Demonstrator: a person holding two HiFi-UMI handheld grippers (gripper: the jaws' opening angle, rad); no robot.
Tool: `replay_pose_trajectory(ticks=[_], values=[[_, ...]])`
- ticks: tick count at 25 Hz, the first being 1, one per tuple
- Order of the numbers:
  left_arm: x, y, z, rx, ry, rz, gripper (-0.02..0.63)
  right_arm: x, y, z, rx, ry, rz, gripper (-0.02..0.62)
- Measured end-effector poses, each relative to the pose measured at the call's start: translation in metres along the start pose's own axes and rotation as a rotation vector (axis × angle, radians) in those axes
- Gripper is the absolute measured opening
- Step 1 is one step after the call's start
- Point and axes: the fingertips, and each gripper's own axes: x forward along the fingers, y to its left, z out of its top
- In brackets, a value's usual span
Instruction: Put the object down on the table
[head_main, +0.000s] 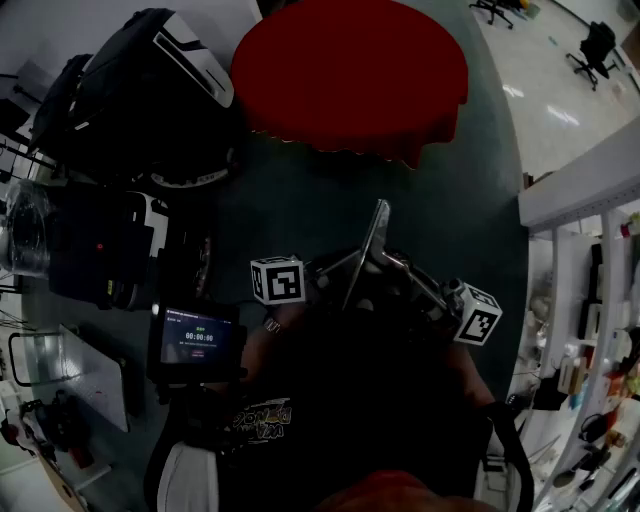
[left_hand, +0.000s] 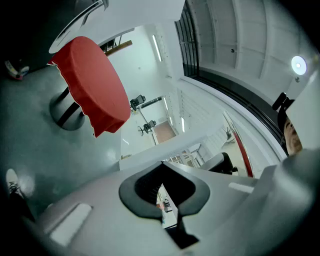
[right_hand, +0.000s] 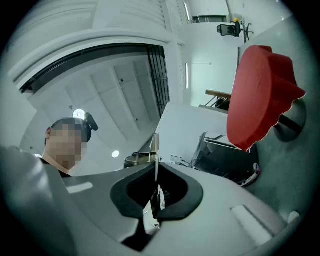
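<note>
A thin flat metal strip (head_main: 373, 243) stands nearly upright in front of the person's body, well short of the round table under a red cloth (head_main: 350, 70). My right gripper (head_main: 392, 268) is shut on the strip's lower part. In the right gripper view the strip (right_hand: 155, 146) shows edge-on, rising out of the closed pads of my right gripper (right_hand: 156, 172). My left gripper (head_main: 325, 278) hangs close beside it, and in its own view this left gripper (left_hand: 161, 167) is shut with nothing between its pads. The red table (left_hand: 92, 85) is far from both grippers; the right gripper view shows that red table (right_hand: 260, 95) too.
Black bags (head_main: 140, 90) and dark equipment crowd the left side. A small lit screen (head_main: 195, 340) sits low on the left. A white shelf unit (head_main: 580, 190) runs down the right. Office chairs (head_main: 598, 45) stand far off. Dark green floor (head_main: 470, 190) lies between me and the table.
</note>
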Motion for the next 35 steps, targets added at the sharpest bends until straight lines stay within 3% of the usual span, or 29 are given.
replay_pose_trajectory(ticks=[5, 11, 16, 23, 29, 35], values=[[0.003, -0.006, -0.006, -0.056, 0.014, -0.026, 0.015, -0.002, 0.004, -0.001, 0.003, -0.003, -0.005, 0.006], [0.009, -0.011, -0.006, -0.013, 0.049, -0.025, 0.015, -0.002, 0.003, -0.001, 0.007, 0.001, -0.009, 0.006], [0.011, 0.004, -0.001, -0.014, 0.055, 0.010, 0.015, 0.001, -0.004, 0.007, 0.016, -0.007, -0.011, 0.005], [0.012, -0.003, 0.005, -0.019, 0.044, -0.008, 0.015, 0.003, -0.002, 0.014, 0.011, -0.023, 0.007, 0.006], [0.010, 0.002, 0.018, 0.004, 0.035, 0.028, 0.015, 0.008, -0.023, 0.033, 0.069, -0.057, 0.017, 0.006], [-0.014, 0.041, 0.063, -0.029, -0.002, 0.048, 0.015, 0.053, -0.062, 0.039, 0.091, -0.047, -0.010, 0.006]])
